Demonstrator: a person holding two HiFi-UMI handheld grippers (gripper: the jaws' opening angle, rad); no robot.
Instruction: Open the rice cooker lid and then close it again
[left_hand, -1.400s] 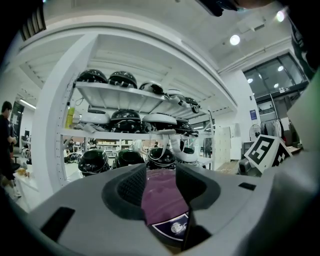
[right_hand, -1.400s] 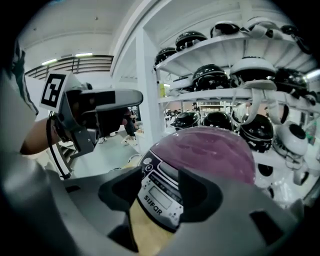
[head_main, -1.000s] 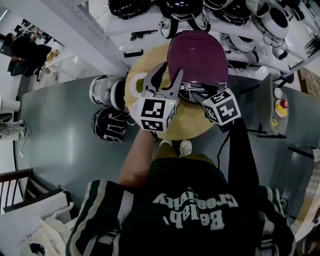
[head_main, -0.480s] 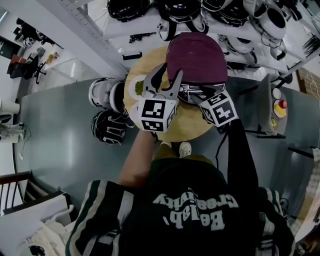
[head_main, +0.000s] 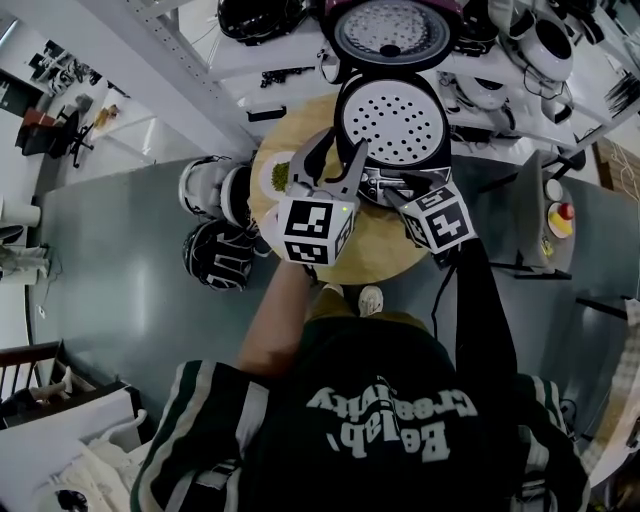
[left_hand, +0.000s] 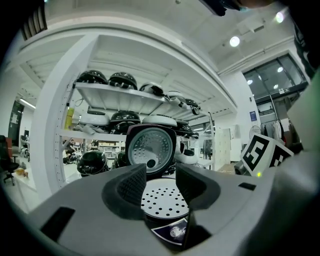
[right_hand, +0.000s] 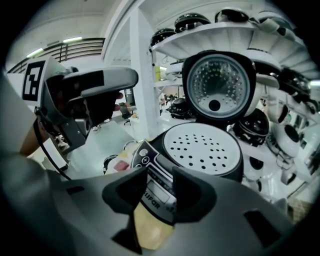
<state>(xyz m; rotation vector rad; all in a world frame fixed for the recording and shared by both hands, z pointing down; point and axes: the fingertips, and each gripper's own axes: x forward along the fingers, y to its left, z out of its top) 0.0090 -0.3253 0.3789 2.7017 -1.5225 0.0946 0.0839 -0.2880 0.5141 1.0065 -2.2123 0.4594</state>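
Rice cooker lid (head_main: 398, 30) now open, upright

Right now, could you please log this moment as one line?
lid: open, upright | left gripper: jaws apart, empty | right gripper: jaws just closing, apart, above control panel, gripping nothing | next: close lid

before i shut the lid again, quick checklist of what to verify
1. lid fully up: ok, upright behind the cooker.
2. cooker rim clear: ok, only the holed tray sits in it.
3. left gripper free: ok, jaws apart, gripping nothing.
4. right gripper free: ok, jaws apart though just closing a little, panel ahead, not gripped.
5. cooker steady on table: cannot tell.
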